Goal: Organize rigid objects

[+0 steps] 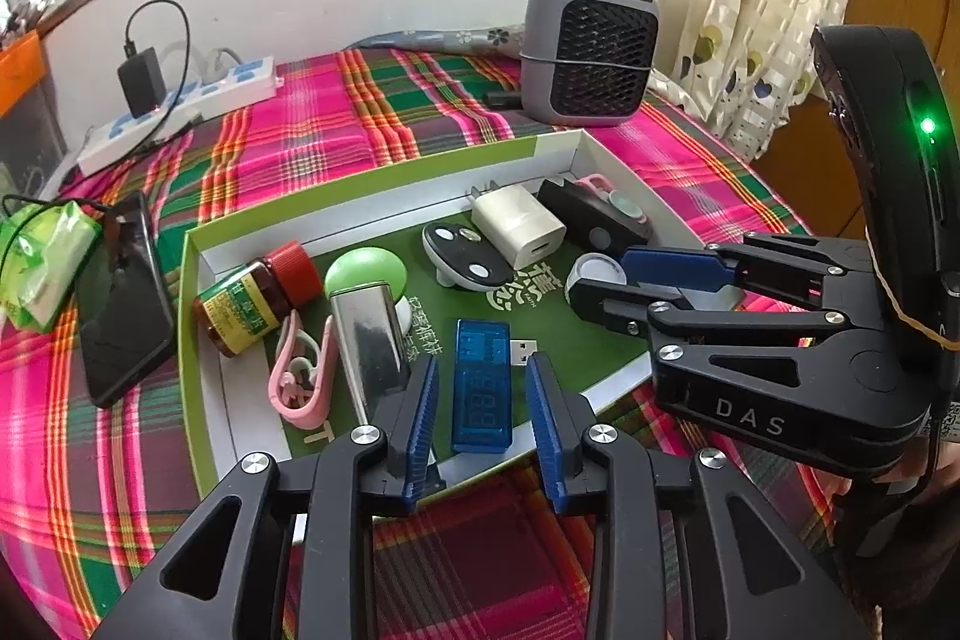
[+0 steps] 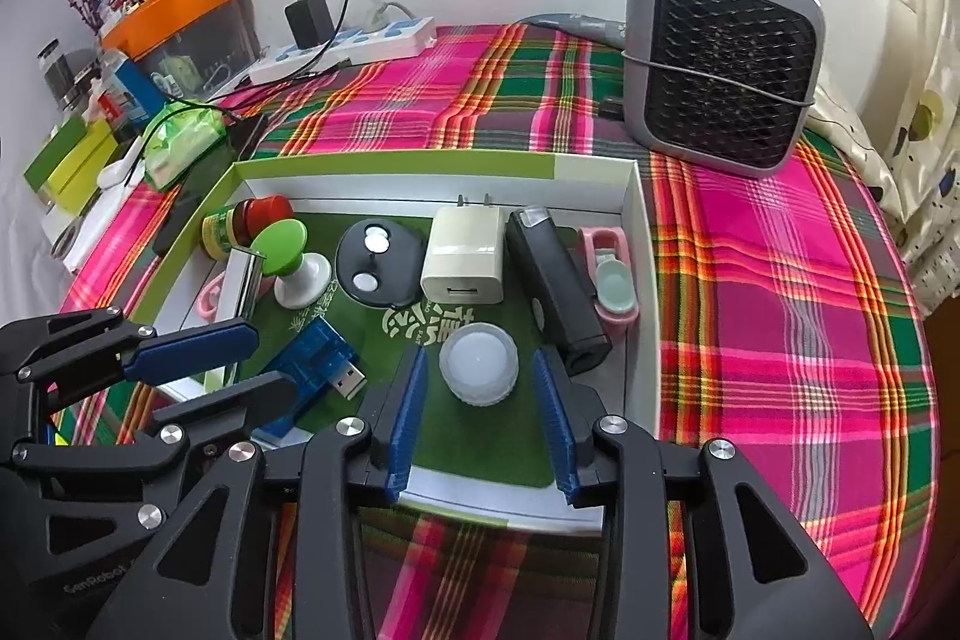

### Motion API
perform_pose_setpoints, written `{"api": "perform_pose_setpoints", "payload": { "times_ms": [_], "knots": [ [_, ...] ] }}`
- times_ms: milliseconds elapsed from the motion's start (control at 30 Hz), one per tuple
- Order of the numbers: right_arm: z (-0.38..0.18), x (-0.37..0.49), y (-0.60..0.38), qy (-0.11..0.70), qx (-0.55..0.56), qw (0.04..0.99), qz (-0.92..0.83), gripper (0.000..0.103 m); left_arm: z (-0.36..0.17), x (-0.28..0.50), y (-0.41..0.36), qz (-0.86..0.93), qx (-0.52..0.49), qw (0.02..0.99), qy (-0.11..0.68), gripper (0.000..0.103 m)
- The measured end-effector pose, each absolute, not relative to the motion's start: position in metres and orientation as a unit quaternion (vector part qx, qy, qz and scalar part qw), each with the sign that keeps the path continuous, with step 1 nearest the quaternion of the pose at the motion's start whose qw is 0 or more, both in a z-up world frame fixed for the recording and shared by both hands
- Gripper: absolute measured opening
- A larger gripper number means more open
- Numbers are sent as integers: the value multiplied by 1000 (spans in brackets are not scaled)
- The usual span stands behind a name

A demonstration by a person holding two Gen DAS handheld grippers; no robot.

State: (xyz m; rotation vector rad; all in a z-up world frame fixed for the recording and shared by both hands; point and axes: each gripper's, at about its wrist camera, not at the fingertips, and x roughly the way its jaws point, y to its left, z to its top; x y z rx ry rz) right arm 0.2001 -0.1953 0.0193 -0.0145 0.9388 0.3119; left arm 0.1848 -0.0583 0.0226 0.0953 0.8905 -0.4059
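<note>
Blue USB tester (image 1: 482, 388) between open left gripper (image 1: 483, 394) fingers, in tray (image 1: 192, 340)

I am in a home, by a window. I see a checked cloth (image 2: 420, 100), a dotted curtain (image 1: 762, 10), a small heater (image 2: 723, 64) and a power strip (image 2: 354, 43).

Bed (image 2: 750, 280) covered in pink, green and orange plaid cloth. Lying directly on it: shallow green-rimmed box lid (image 2: 384, 169) at centre, grey fan heater (image 2: 723, 64) behind right, white power strip (image 2: 354, 43) behind left, black phone (image 1: 123, 298) and green tissue pack (image 1: 42, 262) left.
</note>
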Motion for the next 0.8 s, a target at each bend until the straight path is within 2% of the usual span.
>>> {"api": "perform_pose_setpoints", "payload": {
  "times_ms": [667, 800],
  "knots": [
    [49, 150, -197, 400, 3, 908, 127, 39, 40, 141, -41, -135, 36, 904, 404, 30],
    [48, 138, -196, 399, 5, 909, 122, 47, 37, 129, -34, -121, 29, 905, 407, 30]
  ]
}}
